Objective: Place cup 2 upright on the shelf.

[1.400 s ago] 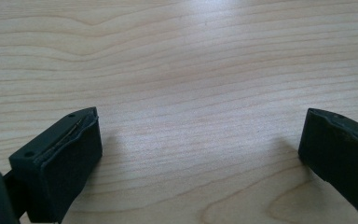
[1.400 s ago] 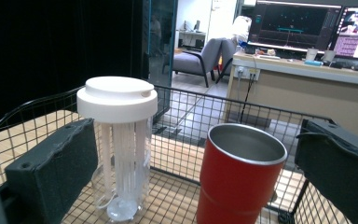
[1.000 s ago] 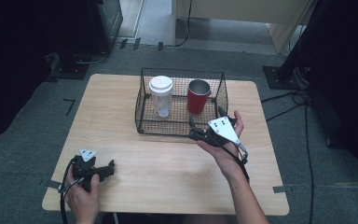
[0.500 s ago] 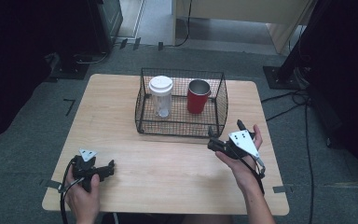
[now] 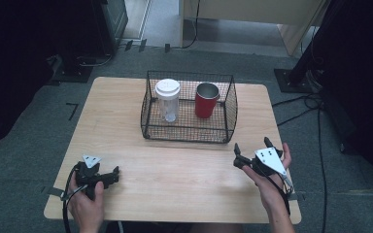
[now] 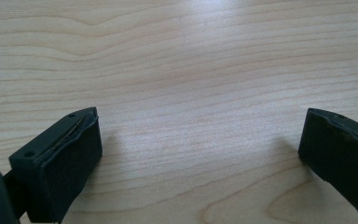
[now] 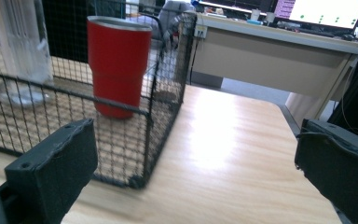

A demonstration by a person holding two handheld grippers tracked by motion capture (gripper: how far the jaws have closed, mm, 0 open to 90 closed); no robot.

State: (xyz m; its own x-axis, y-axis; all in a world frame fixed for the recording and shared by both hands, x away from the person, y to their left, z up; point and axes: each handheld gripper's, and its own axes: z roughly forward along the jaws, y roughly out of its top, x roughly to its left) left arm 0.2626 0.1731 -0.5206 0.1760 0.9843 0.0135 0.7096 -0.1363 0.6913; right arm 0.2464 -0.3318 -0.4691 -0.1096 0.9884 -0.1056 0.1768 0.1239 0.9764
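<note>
The red cup (image 5: pixel 207 99) and the jar (image 5: pixel 167 99) stood inside the basket (image 5: pixel 187 132) at upper centre. We held both grippers, right (image 5: pixel 250 150) and left (image 5: pixel 115 174), released and empty, so little seemed left.

Two cups (image 5: pixel 207 99) inside basket (image 5: pixel 187 131)

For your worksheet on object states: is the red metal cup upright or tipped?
Upright: the red metal cup stands open-mouthed inside the black wire basket.

The high view looks down on the wire basket (image 5: pixel 188 108) from the person's side; the right gripper view (low, close) faces its corner (image 7: pixel 140 177).
</note>
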